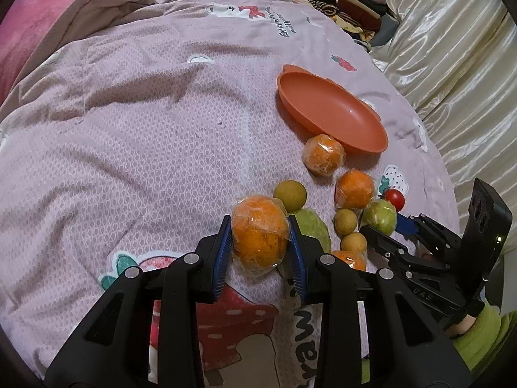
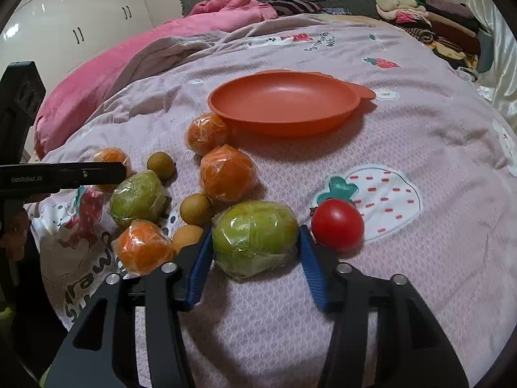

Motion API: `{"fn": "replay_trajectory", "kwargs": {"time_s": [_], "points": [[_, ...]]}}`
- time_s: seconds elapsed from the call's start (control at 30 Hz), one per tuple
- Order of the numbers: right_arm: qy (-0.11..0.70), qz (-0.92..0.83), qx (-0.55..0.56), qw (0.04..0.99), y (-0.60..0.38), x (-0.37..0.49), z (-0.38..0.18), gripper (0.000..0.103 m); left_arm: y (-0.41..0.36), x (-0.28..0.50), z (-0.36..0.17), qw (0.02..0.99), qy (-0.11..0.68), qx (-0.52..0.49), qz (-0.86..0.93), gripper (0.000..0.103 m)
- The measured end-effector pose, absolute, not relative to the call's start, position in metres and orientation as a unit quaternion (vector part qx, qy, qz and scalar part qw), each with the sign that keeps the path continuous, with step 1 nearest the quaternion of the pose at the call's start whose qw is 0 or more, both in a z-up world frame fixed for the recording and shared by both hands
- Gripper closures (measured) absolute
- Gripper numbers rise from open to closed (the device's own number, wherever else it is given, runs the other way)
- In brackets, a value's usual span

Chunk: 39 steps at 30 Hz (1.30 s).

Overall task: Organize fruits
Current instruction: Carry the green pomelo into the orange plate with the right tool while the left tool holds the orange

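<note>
An orange plastic bowl (image 1: 326, 110) (image 2: 284, 100) lies on the quilt beyond a cluster of fruit. My left gripper (image 1: 260, 239) is shut on a plastic-wrapped orange (image 1: 258, 236). My right gripper (image 2: 255, 242) has its jaws around a wrapped green fruit (image 2: 255, 236) that rests on the quilt; the left pad touches it, the right pad stands a little off. A red tomato (image 2: 337, 224) sits just right of it. Other wrapped oranges (image 2: 227, 173), a second green fruit (image 2: 137, 199) and small yellow-brown round fruits (image 2: 195, 208) lie around.
The pink patterned quilt (image 1: 145, 148) covers the bed. A pink blanket (image 2: 129, 55) lies at the far left, folded clothes (image 2: 429, 22) are stacked at the far right. Shiny cream curtains (image 1: 452, 64) hang along the bed's right edge.
</note>
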State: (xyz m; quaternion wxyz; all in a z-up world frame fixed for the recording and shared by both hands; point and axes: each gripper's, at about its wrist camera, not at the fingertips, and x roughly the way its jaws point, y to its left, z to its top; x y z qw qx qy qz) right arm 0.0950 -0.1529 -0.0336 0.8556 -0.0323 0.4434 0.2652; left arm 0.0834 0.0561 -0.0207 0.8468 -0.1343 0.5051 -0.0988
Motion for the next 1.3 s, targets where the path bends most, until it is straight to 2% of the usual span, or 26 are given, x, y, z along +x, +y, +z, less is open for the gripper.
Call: {"fn": "replay_trajectory", "kwargs": {"time_s": [0.33, 0.67, 0.97, 1.3], "points": [[0.417, 0.291, -0.006, 0.861, -0.17, 0.091, -0.004, 0.056, 0.058, 0.095, -0.006, 0.851, 0.497, -0.136, -0.103, 0.078], [0.374, 0.291, -0.012, 0.88, -0.183, 0.123, 0.029, 0.056, 0.044, 0.13, 0.021, 0.86, 0.482, -0.123, -0.112, 0.078], [0.373, 0.307, -0.051, 0.874, -0.178, 0.156, 0.034, 0.056, 0.022, 0.171, 0.034, 0.862, 0.482, -0.1, -0.122, 0.078], [0.383, 0.324, -0.081, 0.861, -0.164, 0.176, 0.026, 0.056, 0.002, 0.205, 0.022, 0.851, 0.503, -0.08, -0.128, 0.078]]}}
